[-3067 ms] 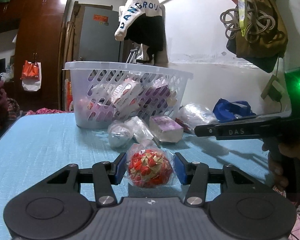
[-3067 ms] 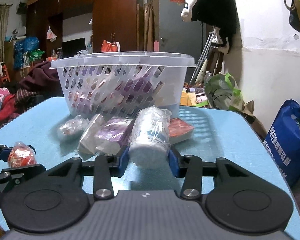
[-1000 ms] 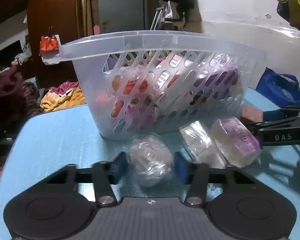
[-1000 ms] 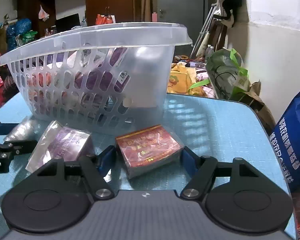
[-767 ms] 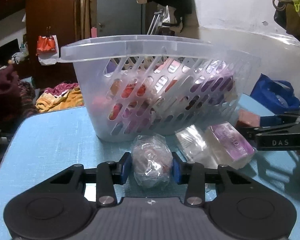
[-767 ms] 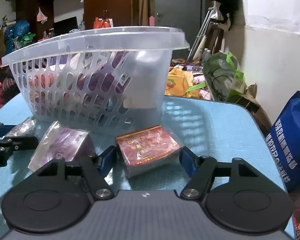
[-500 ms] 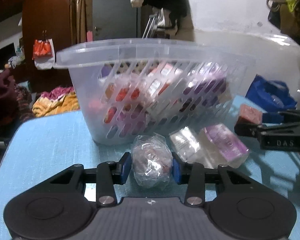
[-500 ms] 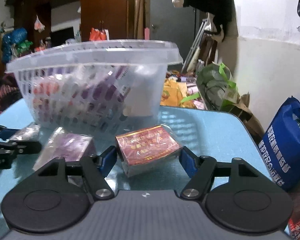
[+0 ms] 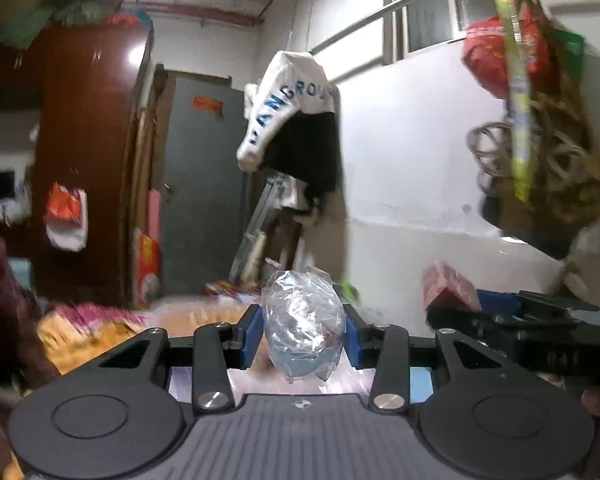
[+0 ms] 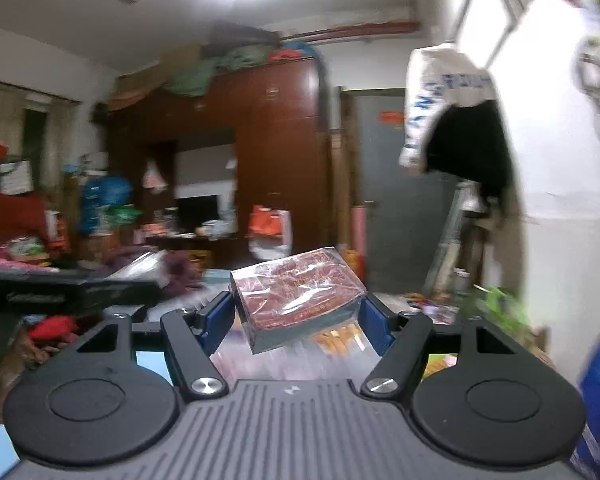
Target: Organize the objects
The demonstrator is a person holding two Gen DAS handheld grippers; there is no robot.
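Left gripper: clamped on plastic-wrapped ball, 12 o'clock, aloft | Right gripper: clamped on red box, long axis spanning the pads | Basket: hidden, nearer arm undeterminable

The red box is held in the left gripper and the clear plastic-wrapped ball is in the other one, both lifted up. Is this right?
The sides are swapped. The right wrist view shows the right gripper shut on the red box; the left wrist view shows the left gripper shut on the clear plastic-wrapped ball. Both are lifted.
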